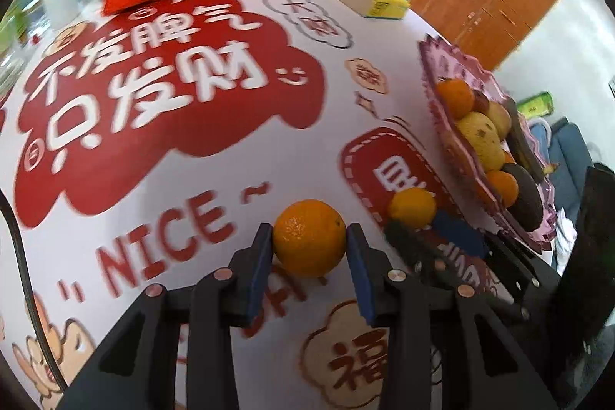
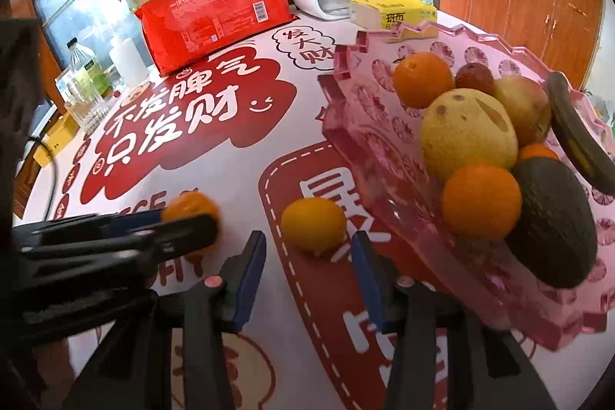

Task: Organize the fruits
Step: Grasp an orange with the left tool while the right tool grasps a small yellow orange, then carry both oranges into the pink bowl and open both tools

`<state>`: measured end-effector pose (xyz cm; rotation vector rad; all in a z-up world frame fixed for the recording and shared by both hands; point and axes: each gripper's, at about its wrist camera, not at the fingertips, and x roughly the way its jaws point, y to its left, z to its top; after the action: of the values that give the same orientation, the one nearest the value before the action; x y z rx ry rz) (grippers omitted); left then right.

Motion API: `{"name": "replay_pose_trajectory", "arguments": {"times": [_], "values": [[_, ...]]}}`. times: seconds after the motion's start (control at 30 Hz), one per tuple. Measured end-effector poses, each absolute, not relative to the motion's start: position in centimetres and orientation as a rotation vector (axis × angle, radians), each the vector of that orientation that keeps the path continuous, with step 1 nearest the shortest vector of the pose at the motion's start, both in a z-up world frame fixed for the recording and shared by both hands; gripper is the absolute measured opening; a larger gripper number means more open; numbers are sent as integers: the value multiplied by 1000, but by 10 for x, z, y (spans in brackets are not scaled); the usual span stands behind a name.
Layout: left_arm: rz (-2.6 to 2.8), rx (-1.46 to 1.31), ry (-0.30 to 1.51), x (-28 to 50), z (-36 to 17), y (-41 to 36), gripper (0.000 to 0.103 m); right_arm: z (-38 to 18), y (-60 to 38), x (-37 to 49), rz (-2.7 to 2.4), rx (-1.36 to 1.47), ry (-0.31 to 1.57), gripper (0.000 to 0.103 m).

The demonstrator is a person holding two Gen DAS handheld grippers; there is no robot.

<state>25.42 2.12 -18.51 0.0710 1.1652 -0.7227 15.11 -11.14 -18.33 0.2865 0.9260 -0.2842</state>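
My left gripper [image 1: 309, 231] has its blue pads pressed on both sides of an orange [image 1: 309, 237], which sits on the red-and-white tablecloth [image 1: 192, 160]. My right gripper [image 2: 307, 241] is wide open, holding nothing, with a small yellow-orange citrus [image 2: 313, 223] on the cloth just past its tips. The pink fruit tray [image 2: 357, 141] is right beside that, loaded with oranges, a yellowish pear-looking fruit [image 2: 467, 133], an avocado [image 2: 553, 221] and a dark banana [image 2: 576, 133].
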Motion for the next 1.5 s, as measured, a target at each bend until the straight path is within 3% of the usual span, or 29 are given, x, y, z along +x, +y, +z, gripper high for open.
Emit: {"name": "replay_pose_trajectory", "arguments": {"times": [0.23, 0.33, 0.9, 1.5], "values": [[-685, 13, 1193, 260, -188, 45, 37, -189, -110, 163, -314, 277, 913, 47], [-676, 6, 1194, 261, -189, 44, 37, -189, -108, 164, -313, 253, 914, 38], [-599, -44, 1213, 264, -189, 27, 36, -173, -101, 135, -209, 315, 926, 37], [-578, 33, 1063, 162, -63, -12, 36, -67, -155, 65, -84, 264, 792, 37]]}}
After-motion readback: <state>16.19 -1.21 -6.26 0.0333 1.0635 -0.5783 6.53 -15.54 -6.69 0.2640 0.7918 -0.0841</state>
